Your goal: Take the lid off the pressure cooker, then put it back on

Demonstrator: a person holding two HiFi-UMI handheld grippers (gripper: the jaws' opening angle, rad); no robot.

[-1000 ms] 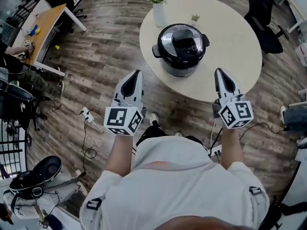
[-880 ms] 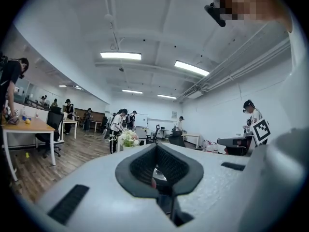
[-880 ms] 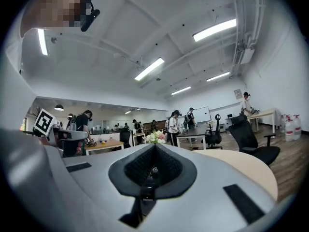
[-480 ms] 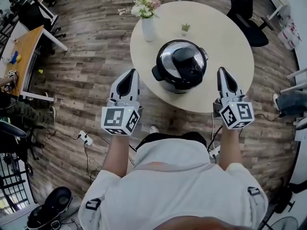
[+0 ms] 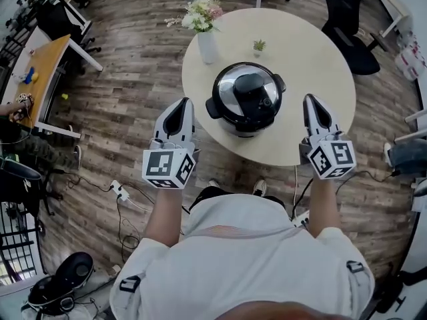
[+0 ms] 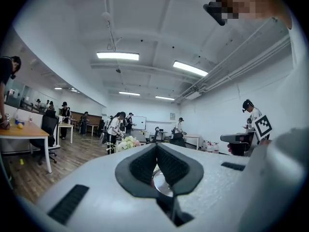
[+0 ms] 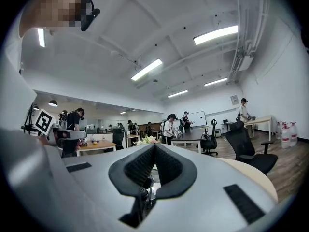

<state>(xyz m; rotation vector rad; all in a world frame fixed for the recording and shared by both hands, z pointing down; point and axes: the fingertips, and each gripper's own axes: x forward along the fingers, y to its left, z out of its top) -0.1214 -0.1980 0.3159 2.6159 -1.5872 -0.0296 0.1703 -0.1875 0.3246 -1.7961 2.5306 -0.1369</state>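
The pressure cooker (image 5: 245, 99), black with a shiny lid and a black handle on top, stands near the front edge of the round beige table (image 5: 313, 65); its lid is on. My left gripper (image 5: 185, 103) hangs over the floor just left of the table edge, level with the cooker, shut and empty. My right gripper (image 5: 311, 99) is over the table's front right edge, to the right of the cooker, also shut and empty. Neither touches the cooker. In the left gripper view the shut jaws (image 6: 156, 146) leave a sliver of the shiny lid (image 6: 161, 182) showing.
A white vase of flowers (image 5: 207, 44) and a small potted plant (image 5: 259, 45) stand behind the cooker. A black office chair (image 5: 347, 19) is at the far right of the table. A wooden desk (image 5: 40, 65) stands at left, cables (image 5: 120, 192) lie on the floor, and people stand in the background.
Both grippers and the person have come closer to the table; the cooker now lies between the two grippers. Both pairs of jaws have stayed shut.
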